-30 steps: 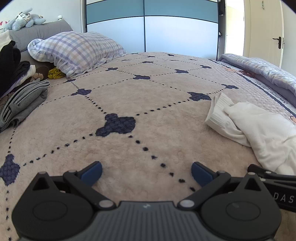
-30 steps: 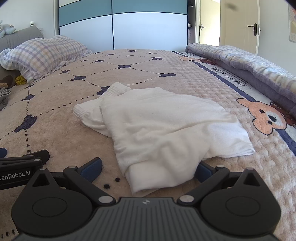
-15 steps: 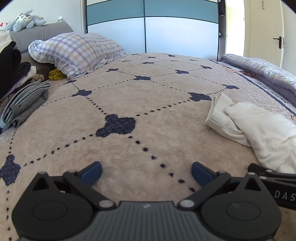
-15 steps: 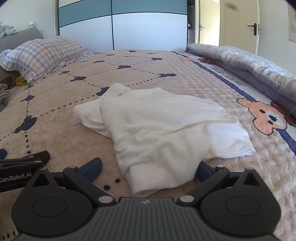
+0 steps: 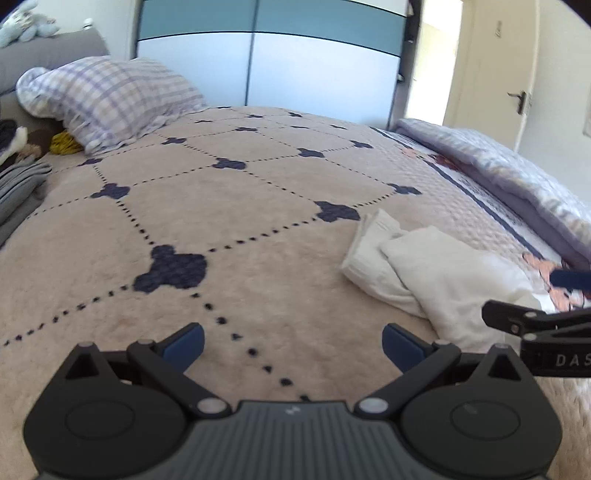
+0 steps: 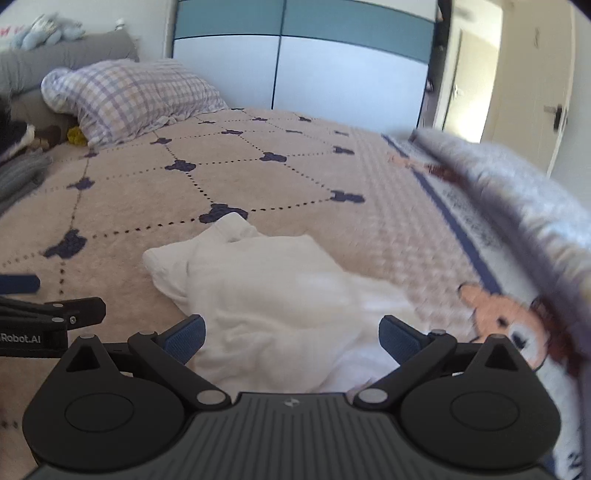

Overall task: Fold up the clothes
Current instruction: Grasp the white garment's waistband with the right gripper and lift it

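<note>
A crumpled white garment (image 6: 273, 295) lies on the bed (image 6: 258, 184), its long axis running from the ribbed end at far left toward near right. The right gripper (image 6: 291, 338) hovers over it, jaws wide apart; the left gripper (image 5: 291, 345) likewise gapes, empty, over bare bedspread.

The crumpled white cotton garment (image 6: 280, 295) runs under the right gripper's black body in the right wrist view, so its near edge is hidden, and its right side smears into blur. In the left wrist view the right gripper (image 5: 546, 325) covers the garment's near right part and is itself cut off by the frame's edge. The rolled lilac quilt (image 6: 517, 199) and the orange bear print (image 6: 506, 325) beside it are blurred. The stack of folded grey clothes (image 5: 18, 184) is cut by the left edge, as is the pale blue plush toy (image 5: 22, 26) at the top corner.
</note>
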A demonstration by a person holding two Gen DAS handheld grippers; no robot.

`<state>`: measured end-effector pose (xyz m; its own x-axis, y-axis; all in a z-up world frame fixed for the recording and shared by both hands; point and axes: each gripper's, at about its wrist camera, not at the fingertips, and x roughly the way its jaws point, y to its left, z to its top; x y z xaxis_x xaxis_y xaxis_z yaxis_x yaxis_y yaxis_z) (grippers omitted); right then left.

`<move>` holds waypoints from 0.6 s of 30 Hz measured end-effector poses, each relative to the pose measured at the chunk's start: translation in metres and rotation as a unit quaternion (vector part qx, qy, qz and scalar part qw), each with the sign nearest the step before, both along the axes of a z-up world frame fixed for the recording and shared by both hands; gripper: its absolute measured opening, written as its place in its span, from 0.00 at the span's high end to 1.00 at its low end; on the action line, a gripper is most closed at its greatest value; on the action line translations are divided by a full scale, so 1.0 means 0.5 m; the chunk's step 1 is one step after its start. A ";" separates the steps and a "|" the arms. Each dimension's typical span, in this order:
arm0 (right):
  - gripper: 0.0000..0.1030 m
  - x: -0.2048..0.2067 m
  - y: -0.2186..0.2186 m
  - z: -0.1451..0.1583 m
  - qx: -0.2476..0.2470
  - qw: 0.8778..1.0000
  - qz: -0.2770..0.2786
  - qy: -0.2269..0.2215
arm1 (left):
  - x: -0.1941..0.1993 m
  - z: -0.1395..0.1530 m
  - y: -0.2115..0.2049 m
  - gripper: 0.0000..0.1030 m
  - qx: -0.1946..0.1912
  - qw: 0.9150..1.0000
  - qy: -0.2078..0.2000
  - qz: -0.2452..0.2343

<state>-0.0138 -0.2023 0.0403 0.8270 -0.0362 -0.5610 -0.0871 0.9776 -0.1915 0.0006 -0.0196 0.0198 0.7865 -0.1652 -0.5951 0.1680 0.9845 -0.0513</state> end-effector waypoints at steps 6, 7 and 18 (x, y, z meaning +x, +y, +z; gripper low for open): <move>0.14 -0.003 0.034 -0.017 -0.027 0.995 0.090 0.019 | 0.022 -0.005 -0.004 0.00 0.033 0.999 -0.005 -0.013; 0.20 0.001 0.040 -0.028 -0.038 0.994 0.096 0.029 | 0.024 -0.003 0.002 0.00 0.028 1.000 -0.005 -0.010; 0.80 -0.023 -0.149 0.086 0.160 0.985 -0.029 -0.056 | 0.017 0.017 0.002 0.00 0.013 0.999 -0.023 -0.041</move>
